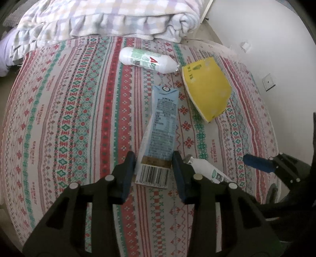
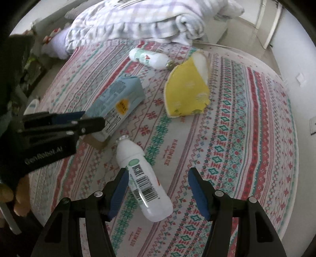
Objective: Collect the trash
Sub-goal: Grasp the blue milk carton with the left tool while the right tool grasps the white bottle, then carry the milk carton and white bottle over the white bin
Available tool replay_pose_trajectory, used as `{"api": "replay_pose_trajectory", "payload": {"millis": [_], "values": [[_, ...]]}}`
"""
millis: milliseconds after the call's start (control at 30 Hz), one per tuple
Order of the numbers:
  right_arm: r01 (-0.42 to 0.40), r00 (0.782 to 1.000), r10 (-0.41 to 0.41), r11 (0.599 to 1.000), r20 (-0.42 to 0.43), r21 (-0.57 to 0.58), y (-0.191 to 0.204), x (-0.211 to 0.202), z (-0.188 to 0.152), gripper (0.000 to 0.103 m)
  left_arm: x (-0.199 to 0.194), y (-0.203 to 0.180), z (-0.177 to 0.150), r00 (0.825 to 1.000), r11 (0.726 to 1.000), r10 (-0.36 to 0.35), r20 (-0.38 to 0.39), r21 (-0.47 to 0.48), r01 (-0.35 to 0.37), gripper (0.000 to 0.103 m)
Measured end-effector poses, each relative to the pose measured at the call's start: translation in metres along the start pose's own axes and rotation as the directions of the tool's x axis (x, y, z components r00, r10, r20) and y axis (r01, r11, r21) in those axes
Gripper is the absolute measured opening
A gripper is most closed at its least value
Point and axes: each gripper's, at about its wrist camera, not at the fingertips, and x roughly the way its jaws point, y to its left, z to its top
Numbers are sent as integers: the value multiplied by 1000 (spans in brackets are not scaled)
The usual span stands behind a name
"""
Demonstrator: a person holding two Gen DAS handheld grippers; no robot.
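A light blue milk carton (image 1: 160, 130) lies flat on the patterned bedspread (image 1: 69, 118). My left gripper (image 1: 154, 160) is open, its fingers on either side of the carton's near end, just apart from it. A white bottle (image 2: 143, 181) lies near my right gripper (image 2: 158, 179), which is open around its lower half without gripping it. A second white bottle (image 1: 147, 60) and a yellow wrapper (image 1: 207, 89) lie farther back. The carton (image 2: 116, 100), wrapper (image 2: 186, 91) and far bottle (image 2: 150, 57) also show in the right wrist view, as does the left gripper (image 2: 86, 120).
A folded checked blanket (image 1: 110, 17) lies across the far end of the bed. A white wall (image 1: 276, 49) runs along the right side. The bed's left edge drops to the floor (image 2: 37, 73).
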Motion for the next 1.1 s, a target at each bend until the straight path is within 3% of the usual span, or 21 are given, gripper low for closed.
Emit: {"api": "replay_pose_trajectory", "payload": {"millis": [367,733,900,1100], "values": [[43,997,-51,990,-59,-135,29,21,-7,62,-14,15,-4,1000,999,-8,6,-34,8,40],[79,994,-92,980,-65,-183,43,29,-8,43,-26,26,-5,999,998,-29,26,-58,30,40],[27,999,-22,993,46,-113,47,-3,-1,42,-35,36,-7,998,994,-50,37,-91,53,40],[1,999,2,998,44,-56,43,2,5,41,-47,49,-12,996,990,-74,58,-115,80,40]]}}
